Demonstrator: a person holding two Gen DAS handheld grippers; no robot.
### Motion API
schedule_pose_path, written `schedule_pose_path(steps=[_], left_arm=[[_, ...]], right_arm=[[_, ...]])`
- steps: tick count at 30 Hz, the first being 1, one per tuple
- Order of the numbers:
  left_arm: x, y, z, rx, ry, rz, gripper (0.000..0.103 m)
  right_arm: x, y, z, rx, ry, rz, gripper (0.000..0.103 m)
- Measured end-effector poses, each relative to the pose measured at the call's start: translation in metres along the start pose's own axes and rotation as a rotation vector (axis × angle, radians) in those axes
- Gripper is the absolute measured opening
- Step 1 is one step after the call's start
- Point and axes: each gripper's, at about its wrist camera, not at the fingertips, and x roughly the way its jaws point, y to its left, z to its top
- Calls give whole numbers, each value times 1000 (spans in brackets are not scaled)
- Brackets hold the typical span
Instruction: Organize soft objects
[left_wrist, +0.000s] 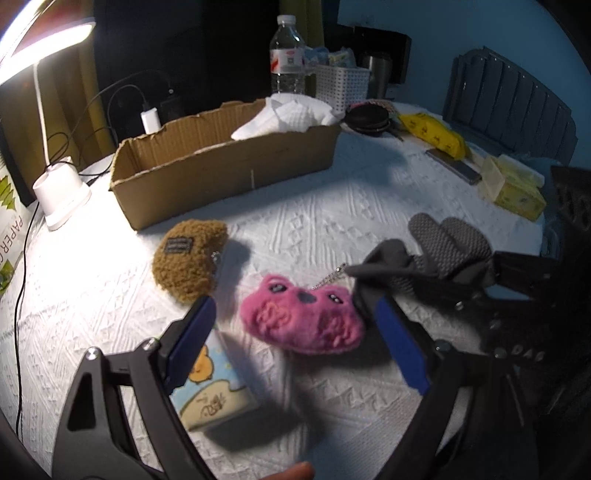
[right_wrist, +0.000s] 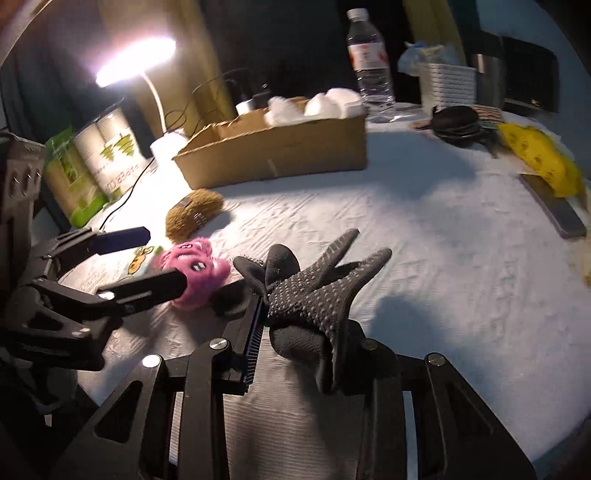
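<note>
A: Where was the grey glove (right_wrist: 317, 291)?
B: Pinched in the right tool (right_wrist: 295, 332), above the white surface (right_wrist: 443, 240).
A: And the left tool (left_wrist: 295, 339)?
B: Spread wide around the pink plush (left_wrist: 303, 317), not pressing it. Brown pouch (left_wrist: 190, 254) and cardboard box (left_wrist: 221, 166) lay beyond.

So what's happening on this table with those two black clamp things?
A person is tidying soft items with a handheld gripper in each hand. The right gripper is clamped on a dark grey glove. The left gripper is open, its blue pads on either side of a pink plush toy lying on the white cloth. A brown fuzzy pouch lies nearby. The cardboard box behind already holds white cloths.
</note>
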Motion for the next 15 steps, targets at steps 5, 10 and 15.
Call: schedule_pose_path(steps=[5, 10, 15], left_arm=[[20, -7, 1, 20, 56, 11, 90], [31, -5, 0, 13, 78, 6, 89], [37, -3, -2, 20, 89, -25, 72]], right_arm=[[-9, -12, 1, 22, -27, -10, 34], [-12, -16, 3, 26, -37, -13, 34], [-15, -13, 9, 14, -45, -19, 33]])
